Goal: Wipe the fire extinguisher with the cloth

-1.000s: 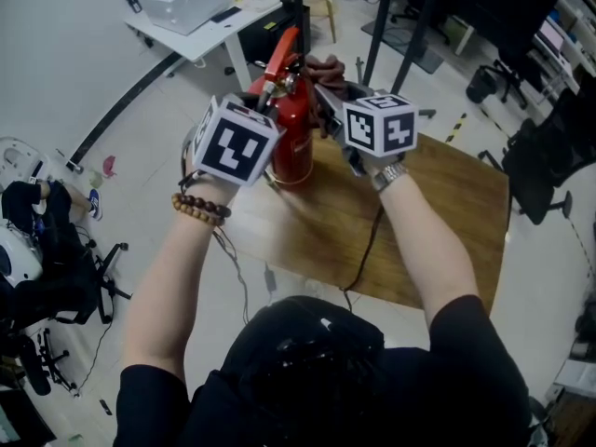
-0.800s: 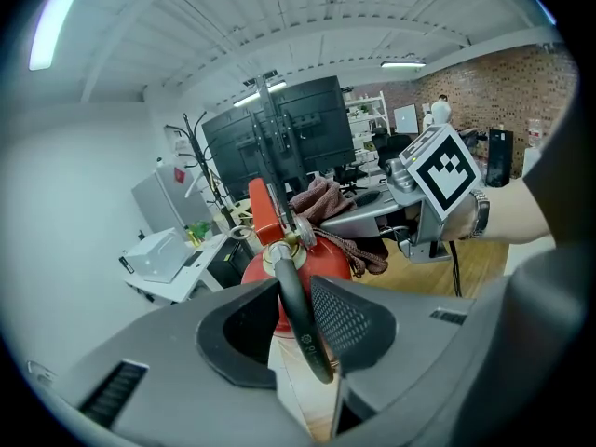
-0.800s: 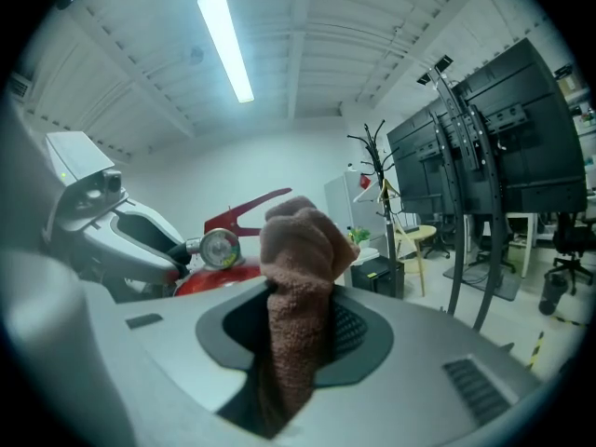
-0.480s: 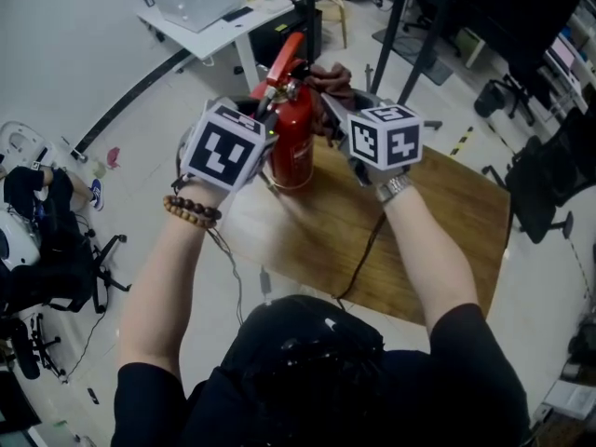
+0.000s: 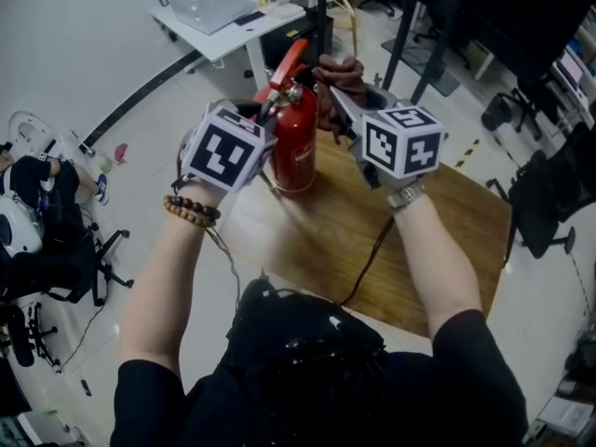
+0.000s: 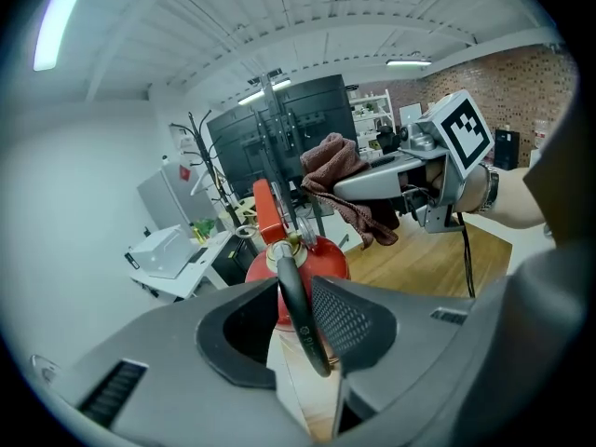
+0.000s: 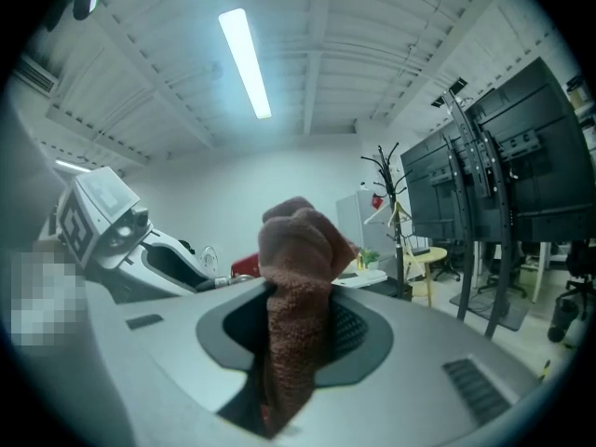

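A red fire extinguisher stands upright at the far left corner of the wooden table. My left gripper is at its left side, shut on the extinguisher's black hose, which runs up between the pads. The red handle rises just beyond. My right gripper is shut on a brown cloth, whose bunched end sticks up past the jaws. It holds the cloth high, level with the extinguisher's valve head and just to its right. The left gripper view shows the cloth hanging from the right gripper.
A white desk with a white box stands behind the extinguisher. Black stand poles rise at the back. Office chairs stand right of the table, gear lies on the floor at left. A cable crosses the tabletop.
My right gripper has risen with the cloth, from beside the extinguisher's upper body to the level of its valve head. The left gripper kept its hold and place.
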The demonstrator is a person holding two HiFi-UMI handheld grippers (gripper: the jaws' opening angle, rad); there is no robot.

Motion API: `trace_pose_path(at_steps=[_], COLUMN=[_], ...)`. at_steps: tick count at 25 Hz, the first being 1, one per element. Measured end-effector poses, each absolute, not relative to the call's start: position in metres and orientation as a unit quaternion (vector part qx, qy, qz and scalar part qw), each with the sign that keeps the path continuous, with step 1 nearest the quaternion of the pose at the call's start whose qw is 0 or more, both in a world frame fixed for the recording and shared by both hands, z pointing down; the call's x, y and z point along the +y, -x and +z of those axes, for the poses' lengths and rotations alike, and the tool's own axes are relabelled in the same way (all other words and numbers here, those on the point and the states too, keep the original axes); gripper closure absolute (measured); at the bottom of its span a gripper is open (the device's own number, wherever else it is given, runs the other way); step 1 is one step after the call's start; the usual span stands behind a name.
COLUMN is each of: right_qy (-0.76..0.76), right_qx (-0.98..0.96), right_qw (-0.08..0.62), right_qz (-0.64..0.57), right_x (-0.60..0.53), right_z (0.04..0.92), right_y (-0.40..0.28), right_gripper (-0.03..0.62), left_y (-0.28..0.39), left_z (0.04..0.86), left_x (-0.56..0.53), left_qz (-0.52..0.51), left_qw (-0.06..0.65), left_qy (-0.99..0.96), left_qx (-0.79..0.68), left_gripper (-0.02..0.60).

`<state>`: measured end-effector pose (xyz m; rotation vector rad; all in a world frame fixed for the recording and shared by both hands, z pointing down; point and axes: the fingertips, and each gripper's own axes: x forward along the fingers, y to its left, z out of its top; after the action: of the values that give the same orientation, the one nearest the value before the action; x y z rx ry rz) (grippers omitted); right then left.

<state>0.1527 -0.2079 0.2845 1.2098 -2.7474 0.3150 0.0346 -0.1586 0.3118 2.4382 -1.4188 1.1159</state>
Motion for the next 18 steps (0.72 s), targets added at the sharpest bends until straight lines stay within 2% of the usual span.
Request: trace_pose_path(at_steps=[9,14,18], right_qy=[-0.368,-0.309,-0.241], right_qx=[-0.925,-0.948,-0.968], right_qw=[0.040,0.030,0.019], right_qz=[0.087,0.073,0.068], right_x=[-0.182,-0.158,-0.136], right_z=[0.263,0.251,0.242], right_y=[-0.149,-0.137,-0.118], right_gripper=[0.479,0.474,0.473], left_y=[-0.020,-0.025,-0.037], left_z=[0.287,0.266,0.247], left_x=[-0.139,-0.124,-0.109], left_qz=[0.342,0.278,0.214], left_qw=[0.046,0.045,0.054], left_qy=[-0.805,-0.841,-0.886], left_qx=[-0.483,-0.461,-0.407], left_gripper=[0.465,0.465,0.390])
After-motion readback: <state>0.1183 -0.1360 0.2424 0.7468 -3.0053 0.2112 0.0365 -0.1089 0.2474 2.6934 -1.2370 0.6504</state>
